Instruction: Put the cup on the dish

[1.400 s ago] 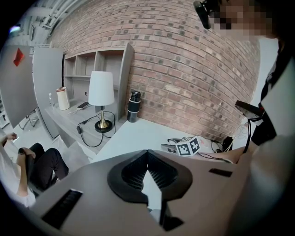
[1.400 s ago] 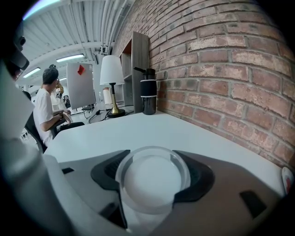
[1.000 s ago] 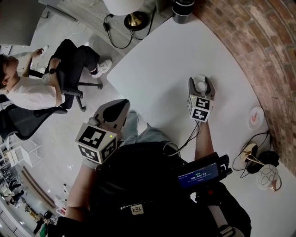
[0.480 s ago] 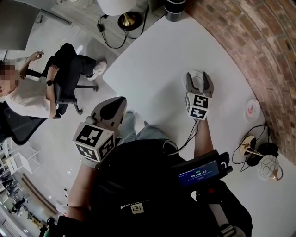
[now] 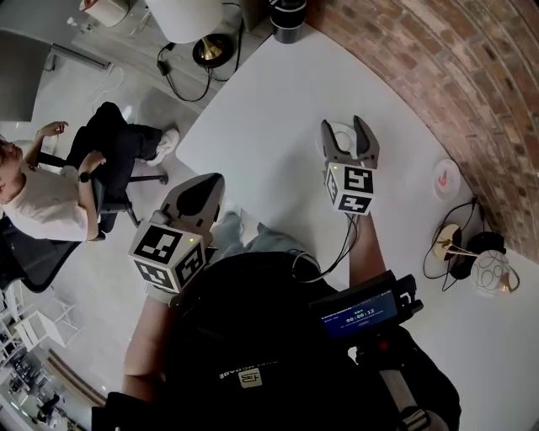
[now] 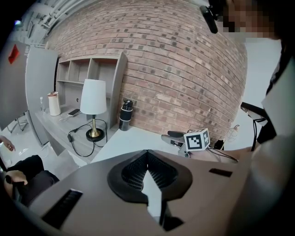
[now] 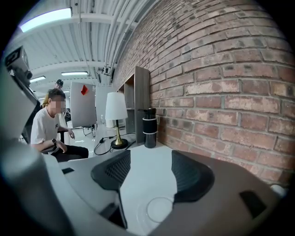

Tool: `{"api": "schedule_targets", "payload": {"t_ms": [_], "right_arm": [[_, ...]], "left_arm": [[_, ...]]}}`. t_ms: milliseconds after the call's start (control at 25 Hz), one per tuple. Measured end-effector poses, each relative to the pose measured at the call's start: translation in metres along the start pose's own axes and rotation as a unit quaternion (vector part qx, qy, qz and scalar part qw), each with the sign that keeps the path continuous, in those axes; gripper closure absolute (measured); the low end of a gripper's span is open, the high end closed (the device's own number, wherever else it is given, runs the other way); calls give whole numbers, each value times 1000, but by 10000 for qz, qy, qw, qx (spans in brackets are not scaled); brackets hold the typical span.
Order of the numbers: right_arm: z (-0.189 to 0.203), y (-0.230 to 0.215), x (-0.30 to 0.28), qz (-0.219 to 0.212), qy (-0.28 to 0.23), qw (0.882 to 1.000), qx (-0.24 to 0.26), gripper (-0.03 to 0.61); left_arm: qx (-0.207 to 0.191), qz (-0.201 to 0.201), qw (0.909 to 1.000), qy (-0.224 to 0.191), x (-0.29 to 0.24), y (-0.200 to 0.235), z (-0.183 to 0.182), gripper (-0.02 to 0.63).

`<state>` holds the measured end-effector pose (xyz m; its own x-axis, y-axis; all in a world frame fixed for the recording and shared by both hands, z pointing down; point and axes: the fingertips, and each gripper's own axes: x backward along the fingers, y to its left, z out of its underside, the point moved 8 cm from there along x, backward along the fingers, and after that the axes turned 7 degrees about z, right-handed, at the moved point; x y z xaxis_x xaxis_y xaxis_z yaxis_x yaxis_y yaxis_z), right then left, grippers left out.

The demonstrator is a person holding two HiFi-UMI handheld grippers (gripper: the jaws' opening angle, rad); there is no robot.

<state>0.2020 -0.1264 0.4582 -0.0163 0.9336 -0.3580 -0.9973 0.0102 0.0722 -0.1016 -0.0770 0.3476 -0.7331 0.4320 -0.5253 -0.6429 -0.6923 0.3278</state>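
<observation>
A white table (image 5: 278,109) runs along a brick wall. On it lies a round white dish (image 5: 341,136), between the spread jaws of my right gripper (image 5: 344,128). The right gripper view has the same dish (image 7: 159,209) low between the pads, and the right gripper (image 7: 151,154) is open and not touching it. A second small white round piece with a red mark (image 5: 445,178), possibly the cup, sits near the wall to the right. My left gripper (image 5: 212,180) hangs off the table's left edge, shut and empty (image 6: 147,154).
A black tumbler (image 5: 288,17) stands at the table's far corner. A lamp (image 5: 185,15) is on the shelf beyond. Cables, a dark puck and a glassy object (image 5: 490,274) lie at the right. A person sits on a chair (image 5: 50,181) left of the table.
The right jaws have spread a little wider around the white dish. The head view has swung, so everything sits higher and further left. The left gripper looks unchanged.
</observation>
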Motion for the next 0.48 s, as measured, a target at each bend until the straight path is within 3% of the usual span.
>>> {"api": "schedule_targets", "payload": {"t_ms": [480], "right_arm": [[-49, 5, 40, 97, -36, 9994, -316, 316]], "left_arm": [[-429, 802, 9957, -145, -8, 9, -28, 609]]}}
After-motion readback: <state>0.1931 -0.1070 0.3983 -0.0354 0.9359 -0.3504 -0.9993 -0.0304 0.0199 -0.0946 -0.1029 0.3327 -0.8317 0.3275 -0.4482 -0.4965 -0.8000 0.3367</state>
